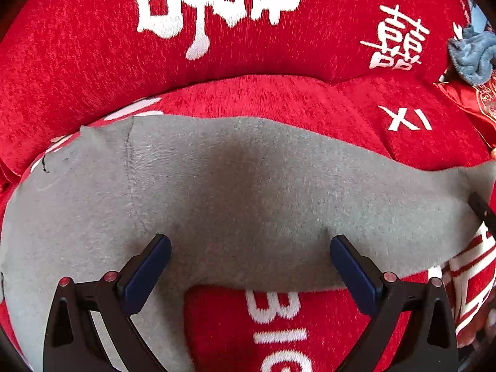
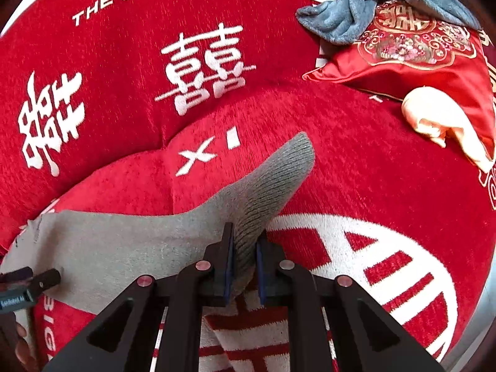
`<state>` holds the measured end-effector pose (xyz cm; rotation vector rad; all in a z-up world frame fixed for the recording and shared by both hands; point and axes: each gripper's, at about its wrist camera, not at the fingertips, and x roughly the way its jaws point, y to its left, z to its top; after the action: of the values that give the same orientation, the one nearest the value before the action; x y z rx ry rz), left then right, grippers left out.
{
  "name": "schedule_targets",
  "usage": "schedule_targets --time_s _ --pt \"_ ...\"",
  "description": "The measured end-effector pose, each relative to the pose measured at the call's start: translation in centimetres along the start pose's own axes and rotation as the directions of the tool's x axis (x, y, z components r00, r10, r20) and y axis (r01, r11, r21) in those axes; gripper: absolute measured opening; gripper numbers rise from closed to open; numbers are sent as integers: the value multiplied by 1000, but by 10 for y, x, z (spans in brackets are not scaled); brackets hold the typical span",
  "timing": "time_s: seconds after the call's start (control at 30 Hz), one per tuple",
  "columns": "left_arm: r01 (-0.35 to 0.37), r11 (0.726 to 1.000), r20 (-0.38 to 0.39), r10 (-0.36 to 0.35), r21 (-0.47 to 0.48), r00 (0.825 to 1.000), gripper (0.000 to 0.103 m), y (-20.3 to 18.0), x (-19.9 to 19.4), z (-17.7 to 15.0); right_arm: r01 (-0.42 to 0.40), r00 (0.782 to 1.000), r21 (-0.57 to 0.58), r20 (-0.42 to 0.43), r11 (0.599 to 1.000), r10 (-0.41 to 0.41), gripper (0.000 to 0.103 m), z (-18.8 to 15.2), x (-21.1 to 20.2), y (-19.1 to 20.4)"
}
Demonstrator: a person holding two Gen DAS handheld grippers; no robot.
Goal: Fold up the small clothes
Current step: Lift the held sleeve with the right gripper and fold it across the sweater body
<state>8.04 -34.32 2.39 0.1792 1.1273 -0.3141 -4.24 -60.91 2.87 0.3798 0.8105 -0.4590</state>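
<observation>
A grey sock (image 1: 241,192) lies flat across a red sofa seat, toe end to the left. My left gripper (image 1: 250,248) is open, its fingers resting on the sock's middle. My right gripper (image 2: 244,248) is shut on the grey sock (image 2: 260,192) near its ribbed cuff, and the cuff stands up past the fingers. The left gripper (image 2: 37,279) shows at the left edge of the right wrist view. A right finger (image 1: 482,207) shows at the right edge of the left wrist view.
The red sofa cover (image 2: 124,108) carries white characters and lettering. At the back right are a blue-grey fleece cloth (image 2: 372,6), a red embroidered cushion (image 2: 418,55) and a peach cloth (image 2: 443,121). The blue cloth also shows in the left wrist view (image 1: 471,52).
</observation>
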Motion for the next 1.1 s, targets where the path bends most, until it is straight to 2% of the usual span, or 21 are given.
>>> schedule_targets --time_s 0.3,0.53,0.8,1.1 --pt "51 999 57 -49 -20 997 103 38 -21 -15 -8 1000 -39 1 999 8 13 3 -7 39" --pt "47 997 78 -42 -56 996 103 82 -30 -28 -52 999 -90 11 995 54 13 2 -16 93" --pt "11 989 61 -2 -151 998 103 159 -36 -53 -121 993 -105 -12 987 120 13 -5 -21 151" --pt "-24 955 41 38 -296 998 103 247 -37 -90 -162 987 -198 -17 967 162 13 -23 -36 238"
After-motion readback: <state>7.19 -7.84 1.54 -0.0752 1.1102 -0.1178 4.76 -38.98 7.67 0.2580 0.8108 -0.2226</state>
